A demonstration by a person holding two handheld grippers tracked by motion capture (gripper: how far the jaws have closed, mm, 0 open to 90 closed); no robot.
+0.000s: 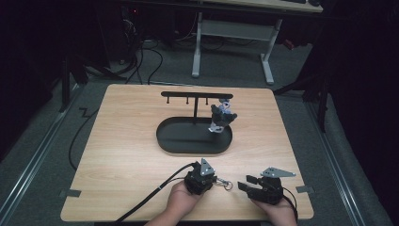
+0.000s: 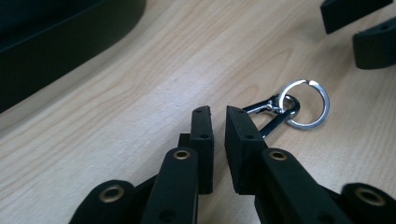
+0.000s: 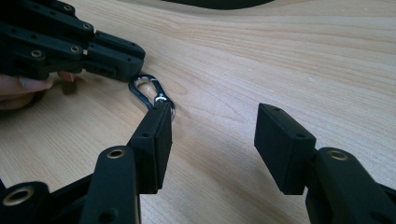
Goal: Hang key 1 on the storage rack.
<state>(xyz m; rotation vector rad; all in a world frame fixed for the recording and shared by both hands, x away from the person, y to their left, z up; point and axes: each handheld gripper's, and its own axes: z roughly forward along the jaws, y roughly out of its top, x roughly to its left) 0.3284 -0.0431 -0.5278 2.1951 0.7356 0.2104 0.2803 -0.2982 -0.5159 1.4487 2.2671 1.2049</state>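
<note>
A metal snap clip with a split ring lies flat on the wooden table, between my two grippers. My left gripper is shut, with only a thin slit between its pads and nothing in it. The clip's hook end runs in under its right-hand pad. In the right gripper view the clip lies just past that gripper's left-hand pad, and the left gripper's tips rest at its far end. My right gripper stands open over bare wood, pointing at the left gripper.
A black oval tray stands mid-table with a post and a hook bar. A small grey and black figure keychain hangs from the bar's right end. A white desk frame stands on the floor beyond the table.
</note>
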